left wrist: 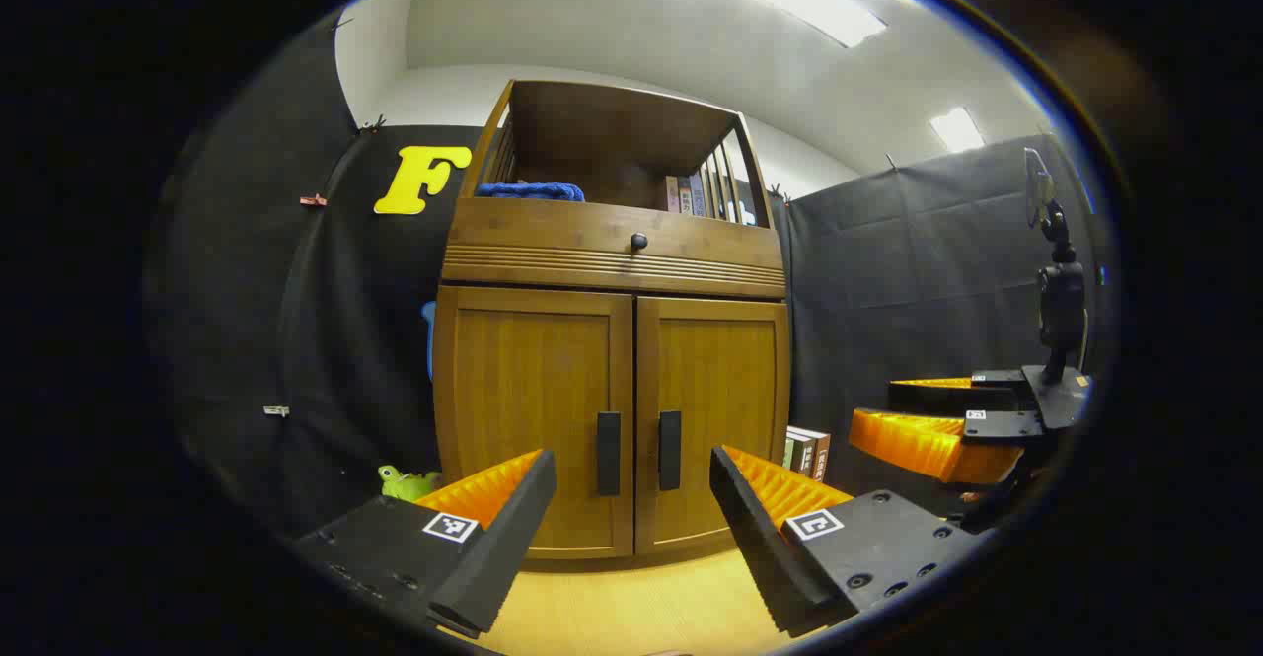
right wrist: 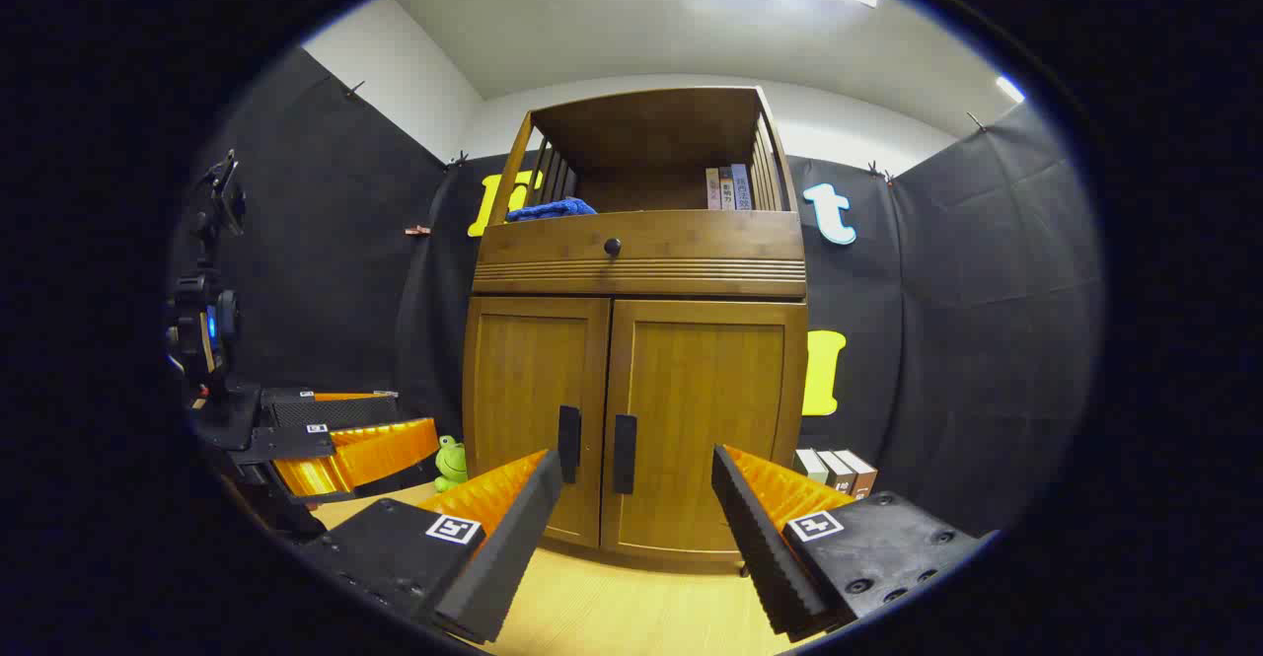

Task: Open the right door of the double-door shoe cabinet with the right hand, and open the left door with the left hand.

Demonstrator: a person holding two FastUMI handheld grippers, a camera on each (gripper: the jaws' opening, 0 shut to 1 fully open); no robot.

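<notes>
1. Doors of the shoe cabinet (right wrist: 636,340) stand closed ahead of both released claws, right claw (right wrist: 636,498) and left claw (left wrist: 631,498).
2. Right handle (right wrist: 625,454) and left handle (left wrist: 609,454) sit just beside each other; either claw may catch the wrong one.

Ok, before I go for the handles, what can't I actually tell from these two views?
- Inside of the cabinet: hidden behind the shut left door and right door, both views.
- Book spines on the top shelf: too small to read.
- Blue cloth: partly behind the drawer front.
- Books on the floor: partly hidden by the left gripper.
</notes>
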